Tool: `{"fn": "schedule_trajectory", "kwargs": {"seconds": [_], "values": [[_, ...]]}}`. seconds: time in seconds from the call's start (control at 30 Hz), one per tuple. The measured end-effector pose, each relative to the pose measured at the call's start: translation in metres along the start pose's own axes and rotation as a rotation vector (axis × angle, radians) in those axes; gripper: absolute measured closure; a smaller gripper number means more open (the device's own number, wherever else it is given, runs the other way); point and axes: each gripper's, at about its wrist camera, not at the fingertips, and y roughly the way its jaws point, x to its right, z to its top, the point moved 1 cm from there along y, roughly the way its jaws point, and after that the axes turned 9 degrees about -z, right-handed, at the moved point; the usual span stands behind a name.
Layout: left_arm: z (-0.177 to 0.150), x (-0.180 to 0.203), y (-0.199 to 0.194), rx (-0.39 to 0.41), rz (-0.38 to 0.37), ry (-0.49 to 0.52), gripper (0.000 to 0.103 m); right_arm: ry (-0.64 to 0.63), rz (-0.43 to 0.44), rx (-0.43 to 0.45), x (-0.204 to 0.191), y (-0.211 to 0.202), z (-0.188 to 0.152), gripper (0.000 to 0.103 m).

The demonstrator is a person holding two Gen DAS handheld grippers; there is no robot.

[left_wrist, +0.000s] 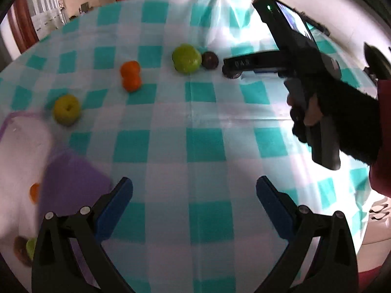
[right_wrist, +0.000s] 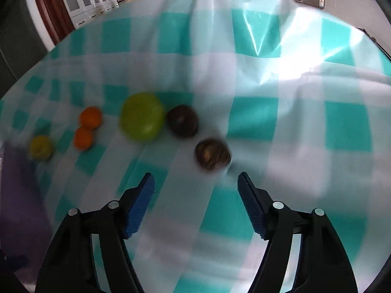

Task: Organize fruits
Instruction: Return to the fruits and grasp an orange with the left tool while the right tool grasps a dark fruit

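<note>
Reaching with my right gripper (right_wrist: pixel 195 185), I am holding its jaws spread wide and empty, just short of the near brown fruit (right_wrist: pixel 212 154), which is sitting slightly right of the midline between the pads. To take it cleanly I am judging that I should shift a little right and go forward until the fruit sits between the blue pads (right_wrist: pixel 139 207), then close slowly, since a round fruit on this slick cloth (right_wrist: pixel 256 73) will likely roll if one pad arrives first. The view is blurred, so I am keeping the approach gentle.

My left gripper (left_wrist: pixel 194 195) is also spread and empty, hovering near the table's front edge, with a purple container (left_wrist: pixel 73 183) at the front left; bits of orange and green fruit are showing beside it, though I cannot tell whether they are inside.

Farther in, a second dark fruit (right_wrist: pixel 182 120) is touching the big green fruit (right_wrist: pixel 141 119), so I am avoiding nudging that pair. Beyond them toward the left edge, two oranges (right_wrist: pixel 86 128) are resting against each other, and a small yellow-green fruit (right_wrist: pixel 41 147) is lying apart, closest to the container.
</note>
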Motion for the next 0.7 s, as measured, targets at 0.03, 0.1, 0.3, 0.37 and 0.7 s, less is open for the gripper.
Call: {"fn": "schedule_trajectory", "kwargs": {"seconds": [0.03,0.1,0.3,0.37,0.7], "values": [[0.005,-0.003,0.008,-0.003,0.001,-0.012,0.002,-0.006,-0.003,0.002,0.001,0.01,0.004,0.037],[0.02,-0.013,0.025,0.006,0.011,-0.05,0.002,-0.011,0.006,-0.004,0.003,0.026,0.009,0.044],[0.065,-0.049,0.06,0.073,0.095,-0.197,0.002,-0.07,0.015,0.056,0.0,0.039,0.004,0.062],[0.076,-0.062,0.068,0.097,0.129,-0.26,0.002,-0.088,0.018,0.083,0.0,0.039,0.001,0.062],[0.126,-0.122,0.113,0.178,0.28,-0.45,0.002,-0.043,0.072,0.105,0.007,0.04,-0.01,0.062]]}}
